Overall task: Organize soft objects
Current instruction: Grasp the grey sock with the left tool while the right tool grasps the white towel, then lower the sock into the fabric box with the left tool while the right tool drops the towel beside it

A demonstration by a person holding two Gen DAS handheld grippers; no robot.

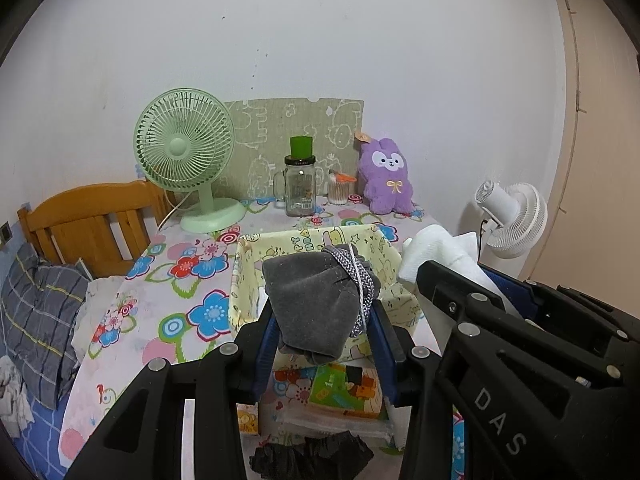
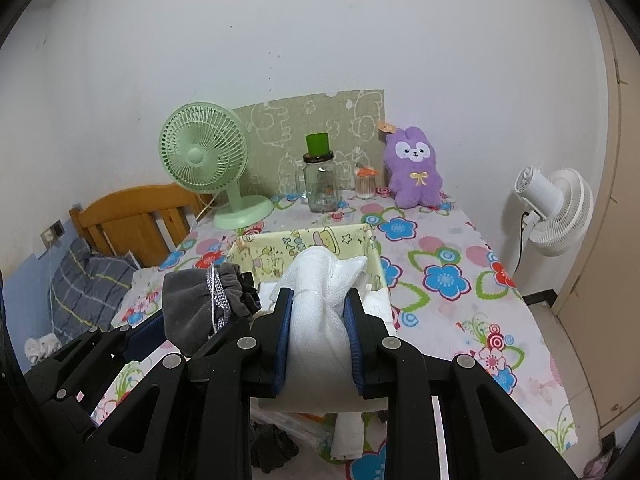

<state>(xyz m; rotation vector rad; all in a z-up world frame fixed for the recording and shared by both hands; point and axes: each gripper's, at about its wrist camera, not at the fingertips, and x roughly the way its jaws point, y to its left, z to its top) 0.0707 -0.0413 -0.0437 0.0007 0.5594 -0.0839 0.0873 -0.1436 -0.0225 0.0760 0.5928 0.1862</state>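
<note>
2 grippers were loaded: my left gripper [image 1: 324, 320] clamped the grey pouch [image 1: 316, 304], my right gripper [image 2: 318, 320] clamped the white bag [image 2: 320, 320], both above the bin [image 2: 280, 244].

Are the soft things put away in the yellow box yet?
Not yet. The left gripper holds the grey pouch above the yellow box, and the right gripper holds the white mesh bag there too. Something white already lies inside. Black cloth near the table's front edge remains.
</note>
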